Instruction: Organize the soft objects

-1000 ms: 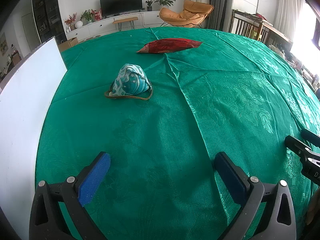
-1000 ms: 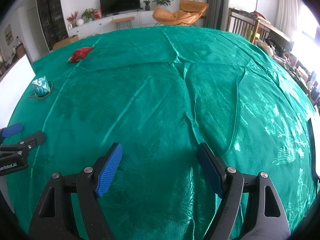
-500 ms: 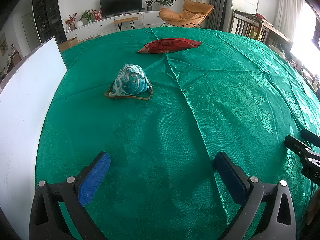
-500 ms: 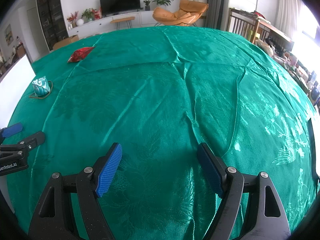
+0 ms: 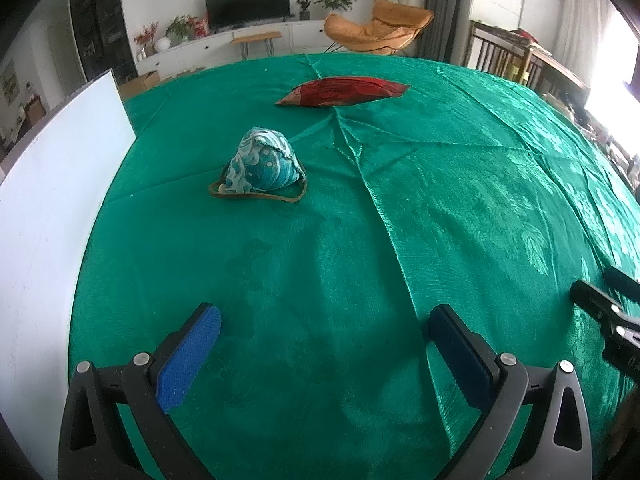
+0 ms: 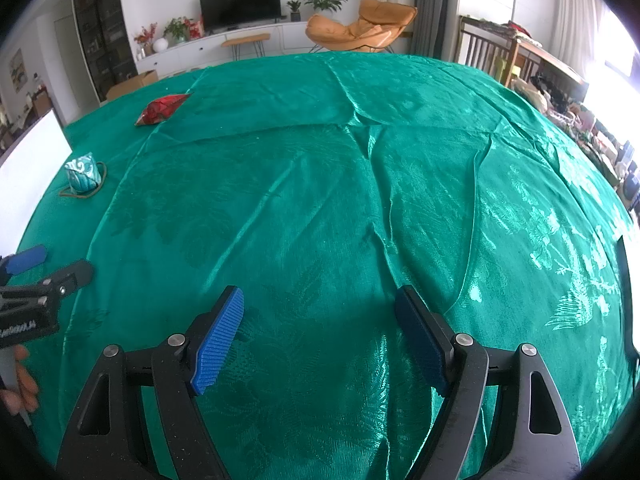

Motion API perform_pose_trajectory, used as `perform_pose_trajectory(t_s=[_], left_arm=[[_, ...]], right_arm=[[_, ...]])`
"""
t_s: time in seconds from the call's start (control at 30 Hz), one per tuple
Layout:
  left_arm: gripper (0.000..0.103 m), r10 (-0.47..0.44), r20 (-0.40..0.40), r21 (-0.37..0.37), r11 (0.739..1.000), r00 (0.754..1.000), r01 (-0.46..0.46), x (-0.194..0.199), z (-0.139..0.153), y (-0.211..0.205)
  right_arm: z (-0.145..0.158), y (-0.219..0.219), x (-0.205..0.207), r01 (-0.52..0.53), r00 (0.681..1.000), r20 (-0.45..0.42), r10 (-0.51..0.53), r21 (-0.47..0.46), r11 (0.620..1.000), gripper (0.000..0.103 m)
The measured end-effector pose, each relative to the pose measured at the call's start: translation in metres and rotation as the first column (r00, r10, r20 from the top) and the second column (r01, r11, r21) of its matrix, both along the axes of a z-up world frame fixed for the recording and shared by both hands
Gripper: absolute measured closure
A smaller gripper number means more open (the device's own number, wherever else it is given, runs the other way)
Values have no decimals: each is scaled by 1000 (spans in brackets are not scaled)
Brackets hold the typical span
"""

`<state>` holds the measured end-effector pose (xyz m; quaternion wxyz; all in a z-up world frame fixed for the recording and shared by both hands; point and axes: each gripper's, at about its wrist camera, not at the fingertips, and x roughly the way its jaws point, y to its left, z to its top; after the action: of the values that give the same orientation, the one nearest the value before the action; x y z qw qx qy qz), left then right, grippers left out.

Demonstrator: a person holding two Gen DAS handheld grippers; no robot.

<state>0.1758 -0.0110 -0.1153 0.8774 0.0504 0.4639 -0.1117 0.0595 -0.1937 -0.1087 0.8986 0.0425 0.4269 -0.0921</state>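
A small blue-and-white patterned pouch [image 5: 262, 167] with a brown cord lies on the green cloth [image 5: 440, 208], well ahead of my left gripper [image 5: 324, 320], which is open and holds nothing. Farther back rests a flat red pouch [image 5: 344, 92]. In the right wrist view the patterned pouch [image 6: 83, 173] and the red pouch [image 6: 162, 109] sit far off to the left. My right gripper [image 6: 320, 304] hangs open over bare green cloth [image 6: 320, 184]. The left gripper [image 6: 40, 276] also shows at that view's left edge, and the right gripper's fingers [image 5: 592, 300] show at the left view's right edge.
A white board [image 5: 52, 184] stands along the table's left side. Creases run across the green cloth. Beyond the table are an orange lounge chair [image 5: 376, 30], a TV on a low white cabinet [image 5: 248, 4] and wooden chairs [image 5: 504, 64] at the right.
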Motion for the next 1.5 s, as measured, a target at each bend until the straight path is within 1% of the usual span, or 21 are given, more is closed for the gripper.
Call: perform_pose_trajectory(t_s=[0.07, 0.1, 0.17, 0.23, 0.27, 0.37, 0.43, 0.5, 0.63, 0.7, 0.73, 0.77, 0.87, 0.97, 1.13, 1.2, 1.27, 1.33, 1.4, 1.43, 1.5], left_arm=[[0, -15, -59, 3, 1000, 998, 16, 8, 3, 1], [0, 3, -98, -22, 1000, 995, -5, 16, 6, 5], [0, 49, -137, -88, 994, 989, -62, 32, 12, 16], [0, 68, -152, -133, 987, 986, -88, 47, 15, 23], [0, 77, -151, -136, 986, 986, -98, 56, 17, 23], [0, 114, -114, -58, 991, 987, -121, 86, 15, 18], [0, 135, -90, 35, 991, 987, -133, 103, 11, 12], [0, 158, -51, 138, 979, 986, -150, 116, 9, 7], [2, 139, -58, 120, 984, 989, -132, 128, 9, 8], [21, 106, -59, 76, 992, 993, -101, 125, 12, 9], [42, 92, -63, 43, 995, 994, -89, 123, 13, 10], [57, 90, -59, 30, 996, 994, -88, 118, 15, 10], [58, 82, -48, 30, 996, 996, -80, 105, 19, 12], [58, 60, -87, -30, 998, 994, -62, 79, 23, 20], [55, 4, -98, -46, 999, 995, -8, 32, 24, 25], [44, 6, -85, -34, 999, 996, -9, 24, 20, 28], [13, 28, -60, -3, 1000, 998, -28, 23, 16, 30], [12, 55, -50, -5, 998, 997, -55, 25, 12, 34], [8, 59, -22, 6, 998, 998, -59, 28, 10, 33], [2, 59, -12, 23, 998, 998, -59, 29, 8, 33], [0, 73, -7, 9, 997, 997, -73, 30, 4, 38]], right_arm=[[0, 0, 0, 0, 1000, 0, 0, 1, 1000, 22], [0, 0, 0, 0, 1000, 0, 0, 0, 1000, 22], [0, 0, 0, -1, 1000, 0, 1, 0, 1000, 22], [0, 1, 0, -3, 1000, -1, 3, 0, 1000, 21], [0, 1, -1, -4, 1000, -2, 4, 0, 1000, 21], [0, 1, -1, -3, 1000, -1, 3, 0, 1000, 21], [0, 1, -1, -3, 1000, -1, 3, 1, 1000, 21], [0, 1, -1, -2, 1000, -1, 2, 1, 1000, 21], [0, 1, 0, -2, 1000, -1, 2, 0, 1000, 21], [0, 1, 0, -2, 1000, -1, 2, 0, 1000, 21], [0, 1, 0, -2, 1000, -1, 2, 1, 1000, 21], [0, 1, 0, -2, 1000, -1, 2, 0, 1000, 21], [0, 1, 0, -2, 1000, -1, 2, 1, 1000, 21], [0, 1, 0, -2, 1000, -1, 2, 1, 1000, 21], [0, 1, 0, -2, 1000, -1, 2, 1, 1000, 21], [0, 2, 0, -2, 1000, -1, 2, 1, 1000, 21], [0, 2, 0, -2, 1000, -1, 2, 1, 1000, 21], [0, 1, 0, -2, 1000, -1, 2, 1, 1000, 21], [0, 1, 0, -2, 1000, -1, 2, 1, 1000, 21], [0, 1, 0, -2, 1000, -1, 2, 1, 1000, 21], [0, 1, 0, -2, 1000, -1, 2, 1, 1000, 21]])
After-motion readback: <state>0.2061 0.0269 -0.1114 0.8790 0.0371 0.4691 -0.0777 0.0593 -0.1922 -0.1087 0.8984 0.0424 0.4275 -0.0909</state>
